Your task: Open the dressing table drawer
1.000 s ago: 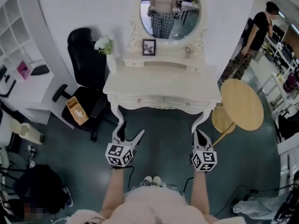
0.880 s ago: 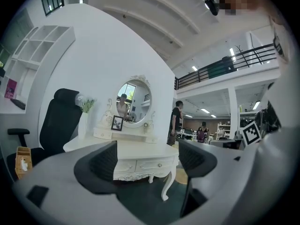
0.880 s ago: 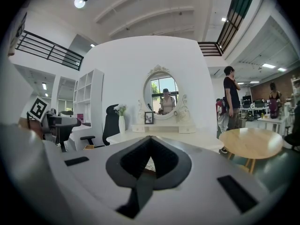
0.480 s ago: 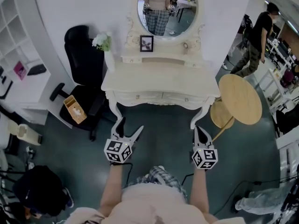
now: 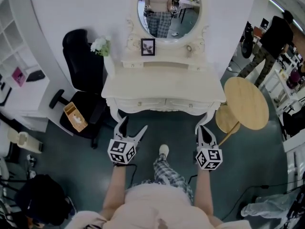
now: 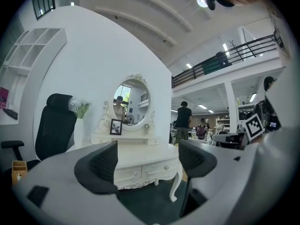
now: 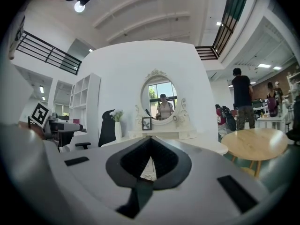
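The white dressing table (image 5: 162,82) stands ahead against the wall, its two front drawers (image 5: 164,104) closed; an oval mirror (image 5: 169,8) rises above it. My left gripper (image 5: 135,124) hovers open just short of the table's left front leg. Through its jaws in the left gripper view (image 6: 147,161) I see the drawers (image 6: 143,172) some way off. Level with the right front leg, my right gripper (image 5: 203,128) is shut with nothing in it, and it touches nothing. Its joined pads (image 7: 150,158) hide most of the table (image 7: 164,136) in the right gripper view.
A black office chair (image 5: 83,78) with a wooden box (image 5: 75,117) on its seat stands left of the table. A round wooden table (image 5: 246,103) and a lower stool (image 5: 228,120) stand at the right. A flower vase (image 5: 101,46) and photo frame (image 5: 147,46) sit on the dressing table. A person (image 5: 274,37) walks at far right.
I have stepped forward, one foot now showing between the grippers, and both grippers sit slightly closer to the table front. The person at the back right has walked further right.
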The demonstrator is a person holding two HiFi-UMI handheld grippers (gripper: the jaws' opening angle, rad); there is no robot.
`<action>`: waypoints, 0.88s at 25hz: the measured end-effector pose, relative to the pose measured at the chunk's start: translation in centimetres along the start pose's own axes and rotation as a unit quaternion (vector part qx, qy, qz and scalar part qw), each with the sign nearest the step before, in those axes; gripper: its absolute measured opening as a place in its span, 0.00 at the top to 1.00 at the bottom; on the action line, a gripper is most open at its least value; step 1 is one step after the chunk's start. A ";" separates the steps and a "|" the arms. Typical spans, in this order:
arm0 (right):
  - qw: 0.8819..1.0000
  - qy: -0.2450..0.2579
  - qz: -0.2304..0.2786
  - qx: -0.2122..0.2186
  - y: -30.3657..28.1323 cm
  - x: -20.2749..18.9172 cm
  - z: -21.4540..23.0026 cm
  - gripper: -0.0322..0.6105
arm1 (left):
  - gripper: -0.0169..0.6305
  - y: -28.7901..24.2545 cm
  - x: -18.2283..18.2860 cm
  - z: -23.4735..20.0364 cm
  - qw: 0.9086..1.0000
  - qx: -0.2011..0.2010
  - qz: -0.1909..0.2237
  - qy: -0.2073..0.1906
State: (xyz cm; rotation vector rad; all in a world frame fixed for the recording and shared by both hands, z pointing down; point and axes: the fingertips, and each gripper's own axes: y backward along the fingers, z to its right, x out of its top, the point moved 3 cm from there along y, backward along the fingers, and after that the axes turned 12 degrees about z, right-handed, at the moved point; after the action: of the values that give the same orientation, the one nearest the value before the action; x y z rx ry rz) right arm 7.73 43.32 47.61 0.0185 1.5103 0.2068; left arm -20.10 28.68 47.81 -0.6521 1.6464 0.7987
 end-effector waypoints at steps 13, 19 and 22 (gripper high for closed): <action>1.000 -0.025 0.012 0.004 -15.8 -1.7 7.8 0.93 | 0.37 -15.7 -2.6 -5.6 1.000 0.024 -0.002 -0.008; 0.999 -0.017 -0.012 0.047 -27.0 -2.5 11.4 0.93 | 0.37 -25.6 -3.3 -9.8 0.997 0.076 -0.001 -0.024; 0.997 -0.035 -0.026 0.068 -33.2 -3.4 12.9 0.93 | 0.37 -30.1 -3.7 -11.7 0.996 0.082 -0.016 -0.037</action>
State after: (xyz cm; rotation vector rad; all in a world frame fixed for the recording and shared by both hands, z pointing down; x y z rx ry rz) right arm 24.47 11.71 47.10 0.0948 1.4508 0.0605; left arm -3.13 0.92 48.06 -0.5257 1.6110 0.6487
